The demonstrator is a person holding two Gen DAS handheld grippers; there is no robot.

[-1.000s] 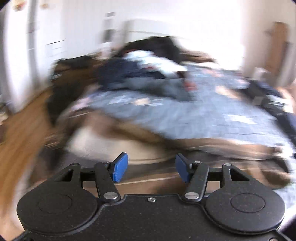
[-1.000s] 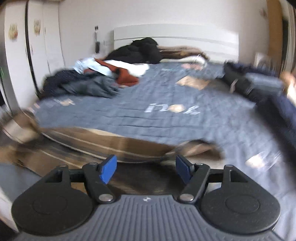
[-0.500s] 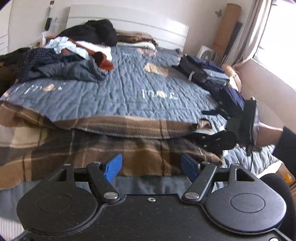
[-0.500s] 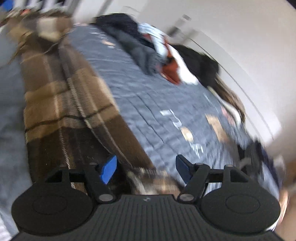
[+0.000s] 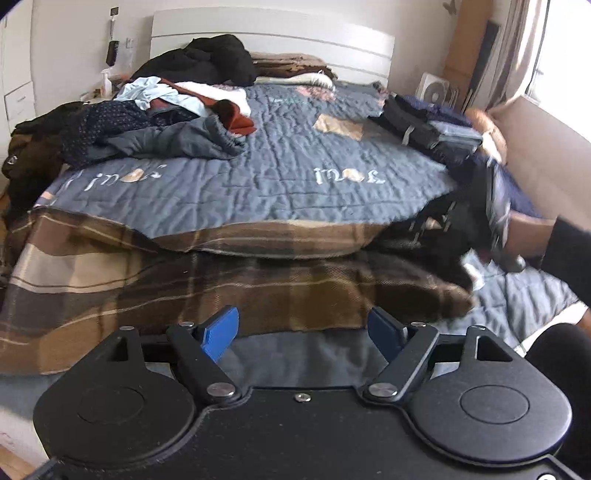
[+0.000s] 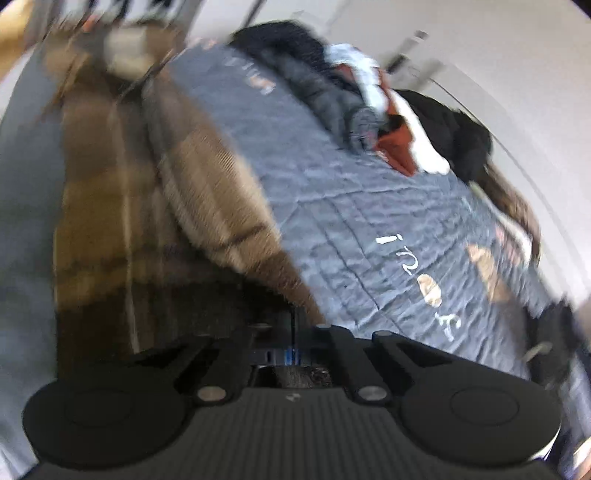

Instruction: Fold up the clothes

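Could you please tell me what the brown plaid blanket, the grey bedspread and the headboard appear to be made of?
The blanket looks like a soft woven wool or fleece: matte, fuzzy nap, woven check pattern. The bedspread looks like quilted cotton or a synthetic: stitched lines, puckered matte surface. The headboard looks like a white painted or laminated board: smooth, flat panels with straight grooves. The exact fibres cannot be told.

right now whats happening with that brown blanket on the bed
A person is working a brown plaid blanket at the foot of the bed with two handheld grippers. The right gripper has its fingers shut, apparently pinching the blanket's edge near the bed's right corner. The left gripper is open and empty, hovering over the blanket. Unfolded clothes are heaped by the headboard; a folded stack sits on the right.
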